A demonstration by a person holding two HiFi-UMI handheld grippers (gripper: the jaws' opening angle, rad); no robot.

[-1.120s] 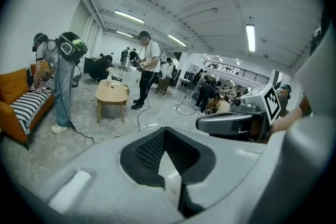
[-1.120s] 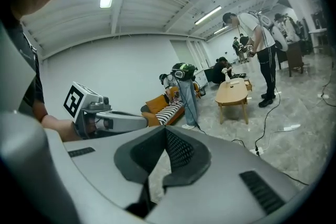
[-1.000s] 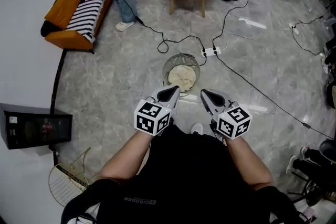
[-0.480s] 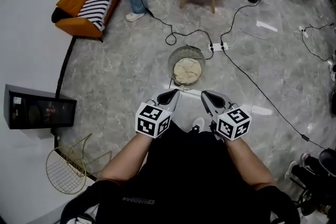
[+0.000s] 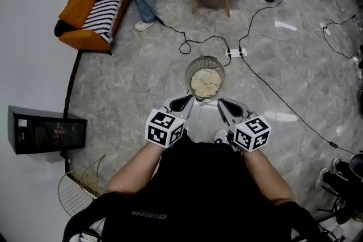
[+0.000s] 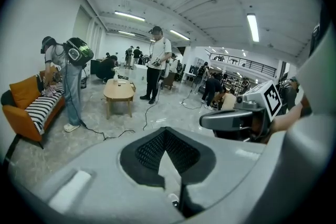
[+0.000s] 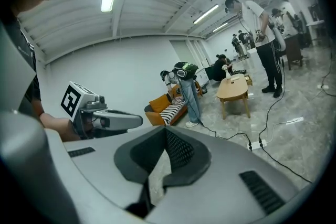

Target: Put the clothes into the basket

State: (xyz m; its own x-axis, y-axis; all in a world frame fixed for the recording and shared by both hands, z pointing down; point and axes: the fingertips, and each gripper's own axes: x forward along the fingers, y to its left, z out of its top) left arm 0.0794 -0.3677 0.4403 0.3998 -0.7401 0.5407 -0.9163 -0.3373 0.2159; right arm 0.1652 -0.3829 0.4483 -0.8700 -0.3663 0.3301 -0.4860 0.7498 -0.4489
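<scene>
One left claw, one right claw, both closed; one filled basket.

left tool closed, right tool closed

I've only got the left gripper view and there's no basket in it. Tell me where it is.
Observer: The head view shows the basket standing on the floor, just ahead of the left hand-held gripper and the right hand-held gripper.
Operator: Report what's inside it.
Observer: A cream-coloured cloth lies in it, bunched up.
Operator: Now check the right hand-held gripper's jaws head-on.
Observer: The right gripper view shows its jaws together, with nothing between them.
</scene>
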